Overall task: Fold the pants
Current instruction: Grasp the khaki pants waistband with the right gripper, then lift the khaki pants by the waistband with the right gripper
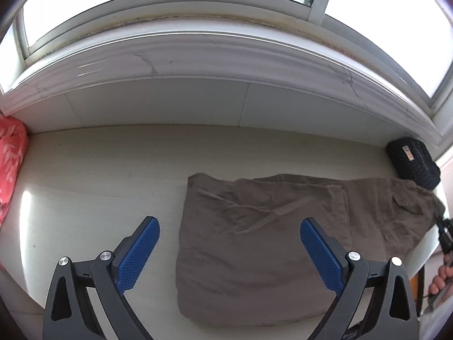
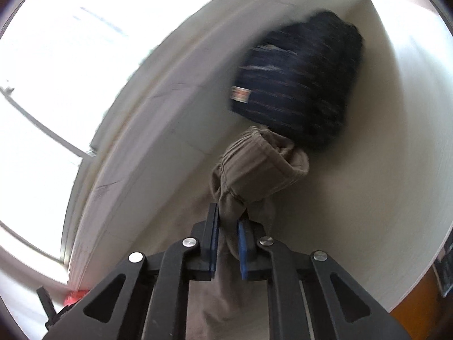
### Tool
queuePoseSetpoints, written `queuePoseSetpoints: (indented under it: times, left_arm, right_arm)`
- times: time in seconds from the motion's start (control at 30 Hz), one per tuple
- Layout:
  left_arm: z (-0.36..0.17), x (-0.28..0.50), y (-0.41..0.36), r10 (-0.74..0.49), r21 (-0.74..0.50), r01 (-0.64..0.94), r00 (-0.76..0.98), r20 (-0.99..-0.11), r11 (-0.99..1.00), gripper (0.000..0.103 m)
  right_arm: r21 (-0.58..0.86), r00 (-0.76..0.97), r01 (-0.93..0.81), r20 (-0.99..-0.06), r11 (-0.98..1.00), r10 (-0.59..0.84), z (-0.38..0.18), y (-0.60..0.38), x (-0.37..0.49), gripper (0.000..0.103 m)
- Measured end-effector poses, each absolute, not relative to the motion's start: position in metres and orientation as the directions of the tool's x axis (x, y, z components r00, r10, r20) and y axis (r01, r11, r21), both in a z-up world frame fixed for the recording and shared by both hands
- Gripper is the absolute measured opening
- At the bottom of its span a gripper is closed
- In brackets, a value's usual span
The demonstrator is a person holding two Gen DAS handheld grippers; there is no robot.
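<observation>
Brown pants [image 1: 254, 243] lie folded over on the pale table [image 1: 93, 170], their waist end reaching off to the right. My left gripper [image 1: 229, 232] hovers open above the folded left part, its blue pads [image 1: 138, 257] wide apart with nothing between them. In the right wrist view my right gripper [image 2: 228, 221] is shut on the bunched waistband of the brown pants [image 2: 254, 170], which hangs lifted off the table. At the left wrist view's right edge, a hand [image 1: 440, 277] holds the right gripper.
A dark navy pouch [image 1: 413, 161] sits at the table's back right corner, seen blurred as the navy pouch [image 2: 297, 85] just behind the lifted waistband. Red patterned fabric [image 1: 10, 164] lies at the left edge. A white window sill [image 1: 198, 56] runs along the back.
</observation>
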State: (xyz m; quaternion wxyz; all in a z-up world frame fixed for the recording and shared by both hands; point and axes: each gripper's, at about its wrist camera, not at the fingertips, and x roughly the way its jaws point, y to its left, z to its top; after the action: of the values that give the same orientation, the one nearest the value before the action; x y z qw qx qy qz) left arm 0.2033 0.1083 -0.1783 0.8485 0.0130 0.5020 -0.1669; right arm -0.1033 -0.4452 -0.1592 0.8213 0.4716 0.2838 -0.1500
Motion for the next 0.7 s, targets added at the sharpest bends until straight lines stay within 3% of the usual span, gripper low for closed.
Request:
queuePoseSetpoints:
  times: [0.3, 0.4, 0.6, 0.63, 0.7]
  left_arm:
    - [-0.178, 0.213, 0.121, -0.372, -0.232, 0.366, 0.381, -0.846, 0.901, 0.101]
    - [-0.178, 0.213, 0.119, -0.400, -0.247, 0.402, 0.360, -0.843, 0.882, 0.101]
    - [-0.177, 0.210, 0.119, -0.418, -0.254, 0.429, 0.348, -0.839, 0.867, 0.101]
    - [-0.178, 0.209, 0.119, -0.414, -0.248, 0.431, 0.348, -0.842, 0.868, 0.101]
    - [-0.180, 0.210, 0.119, -0.409, -0.245, 0.432, 0.342, -0.846, 0.868, 0.101]
  right_arm:
    - [0.729, 0.851, 0.370, -0.514, 0.576, 0.104, -0.113, -0.377, -0.071, 0.001]
    - [0.621, 0.804, 0.415, -0.592, 0.665, 0.051, -0.105, -0.356, -0.056, 0.001]
    - [0.648, 0.751, 0.562, -0.660, 0.514, 0.011, -0.140, -0.376, -0.085, 0.002]
    - [0.653, 0.741, 0.593, -0.672, 0.471, -0.001, -0.147, -0.384, -0.100, 0.007]
    - [0.645, 0.714, 0.649, -0.700, 0.405, -0.030, -0.160, -0.400, -0.125, 0.034]
